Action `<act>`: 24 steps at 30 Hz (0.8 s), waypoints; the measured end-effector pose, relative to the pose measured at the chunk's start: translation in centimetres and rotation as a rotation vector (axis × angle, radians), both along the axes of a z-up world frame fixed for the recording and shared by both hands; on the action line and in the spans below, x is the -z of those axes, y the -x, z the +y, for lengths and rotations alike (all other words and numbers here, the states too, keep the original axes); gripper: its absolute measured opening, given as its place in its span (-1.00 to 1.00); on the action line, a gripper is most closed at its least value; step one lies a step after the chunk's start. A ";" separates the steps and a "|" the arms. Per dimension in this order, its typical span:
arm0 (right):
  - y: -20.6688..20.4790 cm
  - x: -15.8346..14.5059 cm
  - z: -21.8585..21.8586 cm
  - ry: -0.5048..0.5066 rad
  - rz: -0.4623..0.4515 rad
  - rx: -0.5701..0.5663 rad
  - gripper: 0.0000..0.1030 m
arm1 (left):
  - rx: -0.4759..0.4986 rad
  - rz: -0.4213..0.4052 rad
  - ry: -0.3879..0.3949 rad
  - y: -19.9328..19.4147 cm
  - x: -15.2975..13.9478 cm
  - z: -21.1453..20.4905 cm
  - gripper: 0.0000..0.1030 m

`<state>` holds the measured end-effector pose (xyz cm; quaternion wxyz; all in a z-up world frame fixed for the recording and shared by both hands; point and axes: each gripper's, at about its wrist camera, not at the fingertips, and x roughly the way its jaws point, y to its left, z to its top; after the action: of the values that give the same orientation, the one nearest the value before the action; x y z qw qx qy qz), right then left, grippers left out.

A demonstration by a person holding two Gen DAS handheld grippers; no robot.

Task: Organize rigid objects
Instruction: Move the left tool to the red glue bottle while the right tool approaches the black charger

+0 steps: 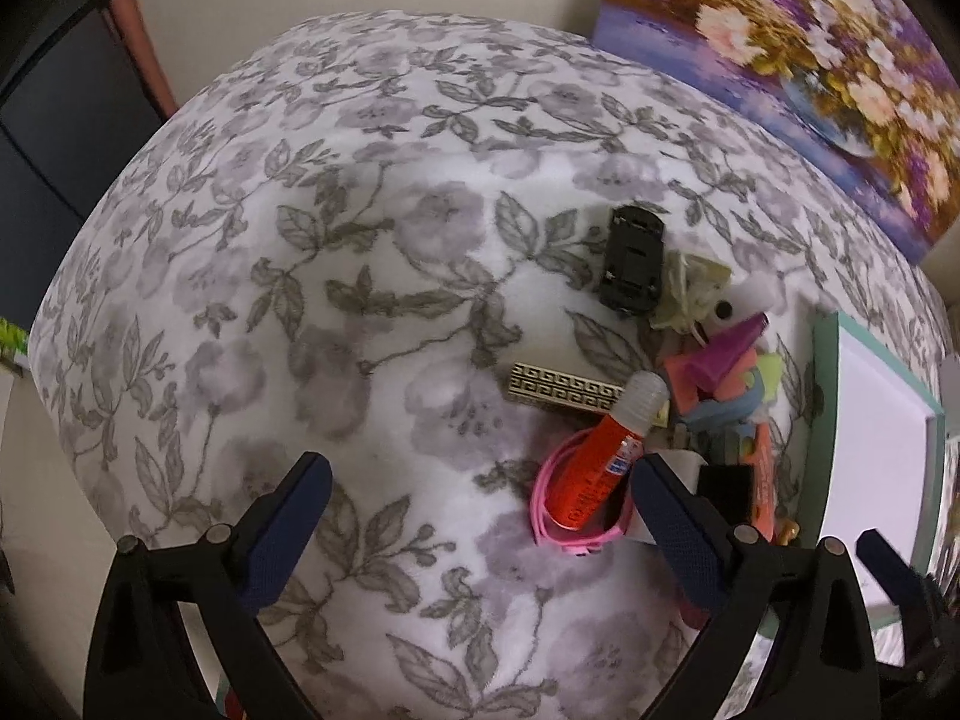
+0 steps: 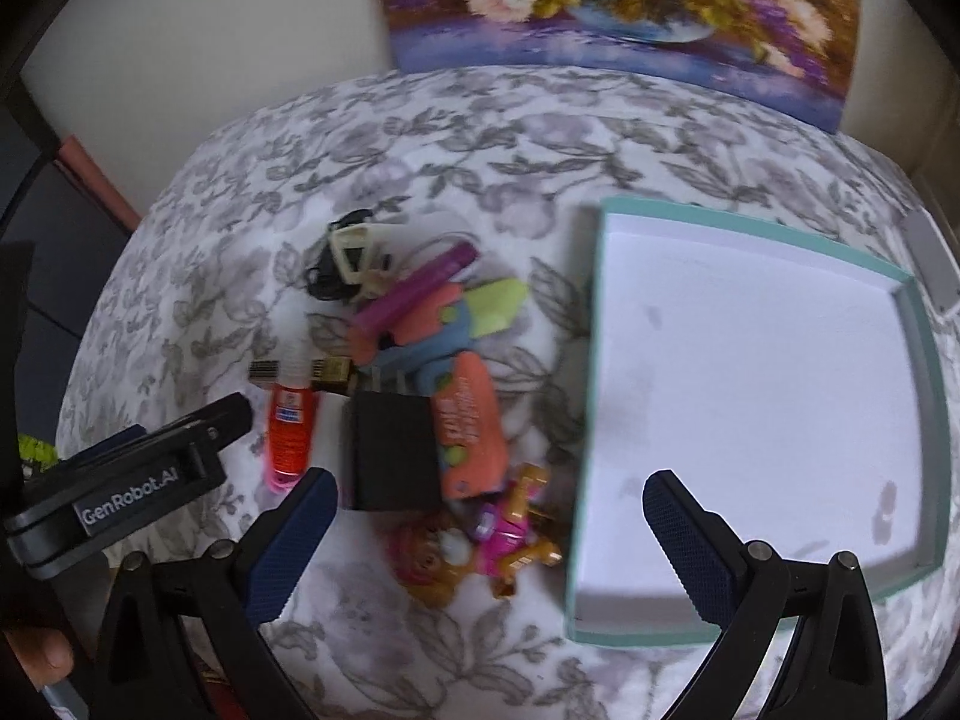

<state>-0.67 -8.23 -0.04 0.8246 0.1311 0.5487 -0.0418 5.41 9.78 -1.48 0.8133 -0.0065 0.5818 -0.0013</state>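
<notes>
A heap of small objects lies on a floral cloth. In the left wrist view I see a black toy car (image 1: 633, 259), a patterned gold bar (image 1: 564, 391), a red glue tube (image 1: 606, 456) lying across a pink band (image 1: 549, 510), and a purple piece (image 1: 729, 348). My left gripper (image 1: 480, 501) is open above the cloth, just left of the glue tube. In the right wrist view a black box (image 2: 393, 450), an orange case (image 2: 471, 432) and a pink-and-gold toy (image 2: 510, 534) lie left of an empty teal-rimmed tray (image 2: 756, 408). My right gripper (image 2: 489, 519) hangs open over the toy and tray edge.
A flower painting (image 2: 624, 6) leans on the wall behind the table. The left gripper's black body (image 2: 138, 480) reaches in at the lower left of the right wrist view, with a hand (image 2: 36, 657) below it. Dark furniture (image 1: 54, 120) stands left of the table.
</notes>
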 end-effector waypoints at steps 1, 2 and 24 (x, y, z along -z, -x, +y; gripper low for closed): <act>-0.3 0.1 0.2 -0.008 -0.002 -0.009 1.00 | -0.010 0.001 0.007 -0.1 0.1 0.2 0.94; -0.5 0.2 0.4 -0.014 -0.004 -0.013 1.00 | -0.022 0.003 0.018 -0.3 0.1 0.5 0.94; -2.3 2.7 2.6 -0.151 0.004 -0.077 0.05 | -0.093 0.059 0.096 -1.0 2.2 1.5 0.94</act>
<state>1.66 -5.67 -2.75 0.8122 0.1714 0.5567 0.0313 6.40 11.32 -3.65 0.7937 -0.0727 0.6039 0.0088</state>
